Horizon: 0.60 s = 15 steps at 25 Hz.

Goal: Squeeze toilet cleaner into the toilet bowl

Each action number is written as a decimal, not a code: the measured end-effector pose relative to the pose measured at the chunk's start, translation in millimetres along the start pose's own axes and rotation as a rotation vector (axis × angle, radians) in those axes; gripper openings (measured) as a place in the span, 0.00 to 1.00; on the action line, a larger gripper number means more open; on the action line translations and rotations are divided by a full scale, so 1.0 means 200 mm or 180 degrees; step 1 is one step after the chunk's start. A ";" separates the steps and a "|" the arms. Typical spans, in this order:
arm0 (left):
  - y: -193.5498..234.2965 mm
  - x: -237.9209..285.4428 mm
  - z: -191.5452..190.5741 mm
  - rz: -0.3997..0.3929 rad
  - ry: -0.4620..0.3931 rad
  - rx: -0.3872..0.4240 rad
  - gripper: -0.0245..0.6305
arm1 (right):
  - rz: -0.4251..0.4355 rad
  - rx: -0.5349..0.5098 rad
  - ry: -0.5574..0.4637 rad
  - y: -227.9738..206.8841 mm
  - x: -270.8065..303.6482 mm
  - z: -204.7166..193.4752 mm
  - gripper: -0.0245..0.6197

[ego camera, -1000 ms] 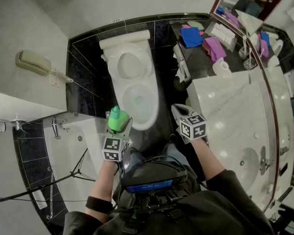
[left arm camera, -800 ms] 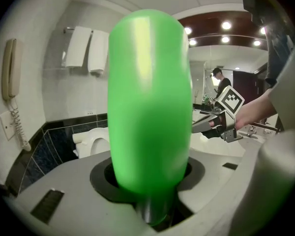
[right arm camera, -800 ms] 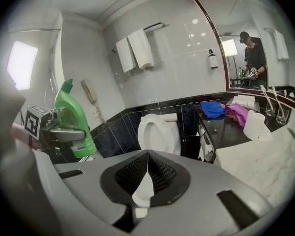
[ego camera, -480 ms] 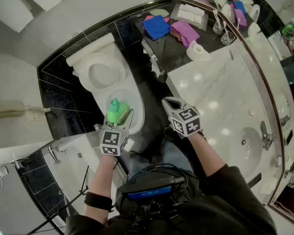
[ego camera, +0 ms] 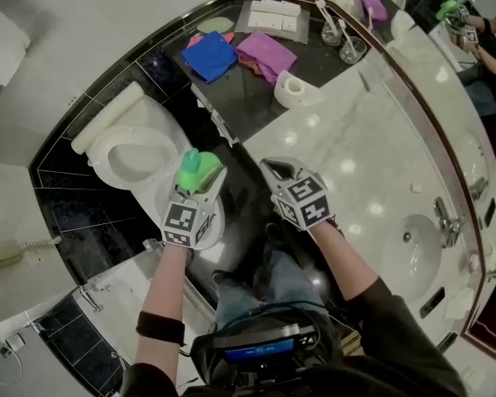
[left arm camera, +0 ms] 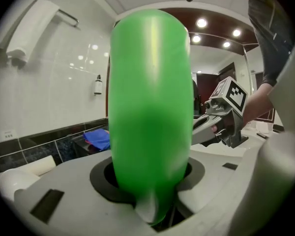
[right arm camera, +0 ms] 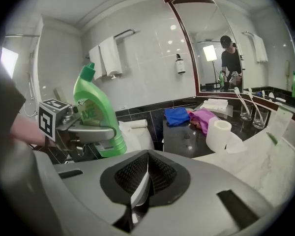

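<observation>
A green toilet cleaner bottle (ego camera: 194, 169) stands upright in my left gripper (ego camera: 200, 177), which is shut on its body. In the head view it hangs over the near part of the white toilet (ego camera: 132, 151), whose lid is up; the gripper hides most of the bowl. In the left gripper view the bottle (left arm camera: 150, 112) fills the middle. My right gripper (ego camera: 277, 172) is shut and empty, just right of the bottle, by the counter's edge. In the right gripper view its jaws meet (right arm camera: 141, 183), and the bottle (right arm camera: 96, 112) shows at the left in the left gripper (right arm camera: 83, 129).
A marble counter (ego camera: 372, 164) with a sink (ego camera: 413, 238) runs along the right. Behind it a dark shelf holds a blue cloth (ego camera: 211, 56), a pink cloth (ego camera: 264, 54), a toilet roll (ego camera: 293, 89) and glasses (ego camera: 341, 41). A bathtub (ego camera: 116, 296) lies at the lower left.
The left gripper has carried the bottle from the bowl's near left rim to over the bowl. The right gripper moved with it, still shut. The head view has swung towards the counter.
</observation>
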State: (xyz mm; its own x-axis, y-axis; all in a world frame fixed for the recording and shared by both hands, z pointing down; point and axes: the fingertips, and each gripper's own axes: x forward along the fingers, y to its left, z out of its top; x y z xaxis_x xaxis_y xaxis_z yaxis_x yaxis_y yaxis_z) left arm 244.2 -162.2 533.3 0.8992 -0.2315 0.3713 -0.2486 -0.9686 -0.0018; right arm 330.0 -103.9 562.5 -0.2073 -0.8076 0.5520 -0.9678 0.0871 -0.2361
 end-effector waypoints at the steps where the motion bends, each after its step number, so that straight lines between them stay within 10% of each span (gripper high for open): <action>1: 0.00 0.07 0.01 -0.0059 -0.0012 0.0032 0.33 | -0.0011 0.0002 0.0009 -0.05 0.02 -0.01 0.06; 15: 0.16 0.89 -0.02 -0.0283 -0.0119 0.0171 0.33 | -0.0037 0.0207 -0.0008 -0.50 0.37 0.04 0.06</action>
State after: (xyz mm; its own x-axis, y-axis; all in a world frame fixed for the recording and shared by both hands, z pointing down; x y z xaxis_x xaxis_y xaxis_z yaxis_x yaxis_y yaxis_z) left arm 395.0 -234.7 603.5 0.9299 -0.1468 0.3373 -0.1486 -0.9887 -0.0206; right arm 413.4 -175.8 621.1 -0.1958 -0.8098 0.5530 -0.9588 0.0398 -0.2812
